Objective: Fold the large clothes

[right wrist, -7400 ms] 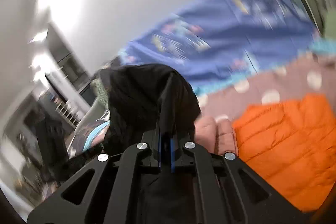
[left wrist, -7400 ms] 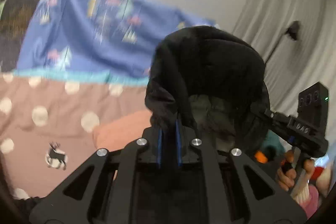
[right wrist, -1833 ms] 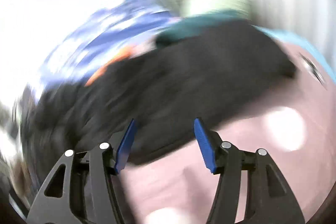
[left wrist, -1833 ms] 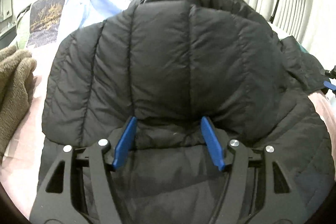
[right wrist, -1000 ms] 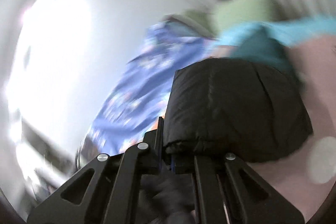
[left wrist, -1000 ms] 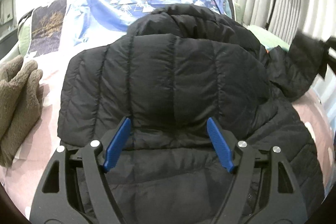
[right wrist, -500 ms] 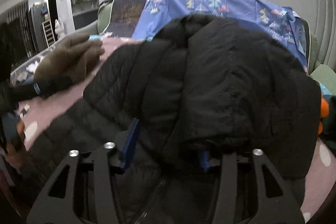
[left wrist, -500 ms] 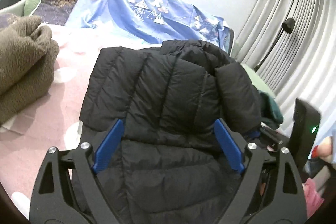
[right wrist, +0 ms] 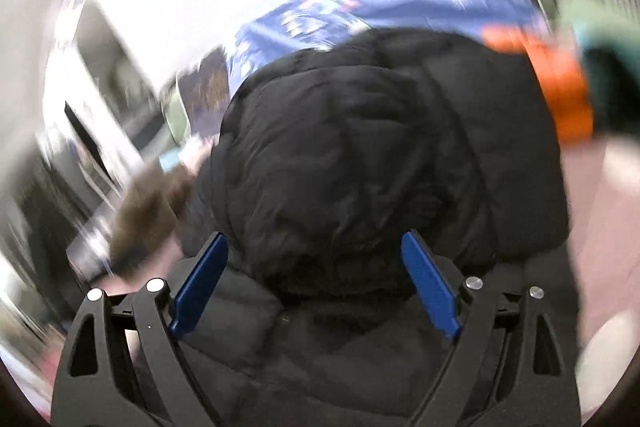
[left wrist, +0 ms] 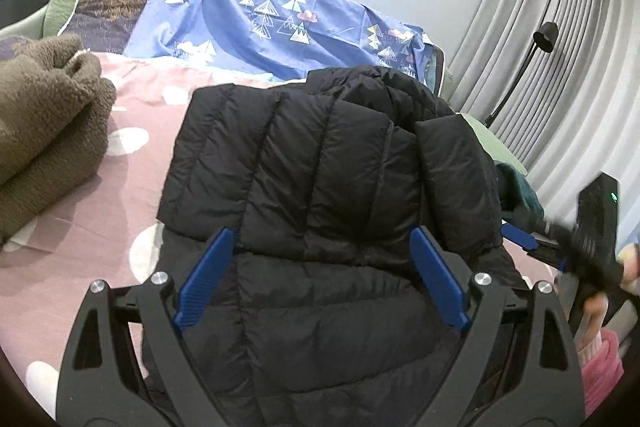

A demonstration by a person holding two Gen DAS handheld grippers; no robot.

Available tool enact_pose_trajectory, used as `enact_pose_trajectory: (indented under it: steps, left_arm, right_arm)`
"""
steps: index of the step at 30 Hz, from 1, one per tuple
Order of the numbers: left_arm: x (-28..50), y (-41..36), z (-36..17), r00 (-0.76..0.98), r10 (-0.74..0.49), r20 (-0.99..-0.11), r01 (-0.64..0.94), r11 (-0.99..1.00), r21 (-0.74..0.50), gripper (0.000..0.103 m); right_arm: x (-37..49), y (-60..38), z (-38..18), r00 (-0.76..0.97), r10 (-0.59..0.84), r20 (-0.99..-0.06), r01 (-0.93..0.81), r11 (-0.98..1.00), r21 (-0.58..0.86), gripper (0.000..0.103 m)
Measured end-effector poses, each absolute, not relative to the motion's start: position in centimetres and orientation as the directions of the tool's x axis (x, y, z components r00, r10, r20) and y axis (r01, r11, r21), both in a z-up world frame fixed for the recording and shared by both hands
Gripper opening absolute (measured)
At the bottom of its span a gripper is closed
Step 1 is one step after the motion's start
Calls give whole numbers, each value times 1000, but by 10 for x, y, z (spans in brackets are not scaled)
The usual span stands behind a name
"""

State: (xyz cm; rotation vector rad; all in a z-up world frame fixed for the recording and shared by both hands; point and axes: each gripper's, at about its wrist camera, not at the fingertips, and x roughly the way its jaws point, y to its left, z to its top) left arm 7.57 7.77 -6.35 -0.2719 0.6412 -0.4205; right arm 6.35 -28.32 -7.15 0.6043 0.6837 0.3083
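Black puffer jacket (left wrist: 320, 179) lies on the bed (left wrist: 132, 107), long axis toward 12 o'clock; left gripper (left wrist: 320, 279) and right gripper (right wrist: 316, 283) hover over it, jaws spread, empty.

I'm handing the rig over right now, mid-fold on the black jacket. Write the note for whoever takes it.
Left gripper: open, holding nothing, over the black jacket.
Right gripper: open, empty, over the same jacket; its view is blurred.
Jacket lies on the pink dotted bedsheet, top part and right sleeve folded over the body.
Brown fleece lies beside it, to the left.
Left to do: likely fold the lower half up, then tidy.
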Motion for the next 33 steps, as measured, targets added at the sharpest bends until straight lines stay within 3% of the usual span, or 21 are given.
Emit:
enact_pose_trajectory:
  steps: [5, 8, 12, 15, 21, 29, 33]
  left_arm:
    - [73, 88, -63, 730, -447, -517, 272, 884, -381, 92]
    - [71, 96, -64, 733, -447, -513, 262, 881, -393, 92]
    - [73, 108, -66, 744, -422, -517, 222, 887, -405, 92]
    - [71, 115, -68, 743, -425, -516, 212, 882, -421, 92]
    - [68, 107, -73, 700, -477, -531, 260, 863, -432, 93]
    - [60, 69, -71, 662, -498, -560, 368, 867, -337, 94]
    - [54, 44, -72, 622, -529, -577, 432, 847, -309, 95]
  right_arm:
    - [97, -314, -90, 729, 522, -442, 74, 583, 809, 89]
    - [105, -295, -79, 715, 609, -342, -5, 494, 870, 89]
    - [98, -228, -36, 614, 730, -301, -312, 575, 757, 89]
    - [92, -202, -27, 541, 778, -318, -403, 572, 714, 89]
    - [67, -225, -37, 593, 705, -390, -357, 664, 657, 89]
    - [21, -225, -6, 577, 750, -323, -522, 642, 561, 89]
    - [24, -236, -10, 722, 514, -464, -317, 841, 438, 89]
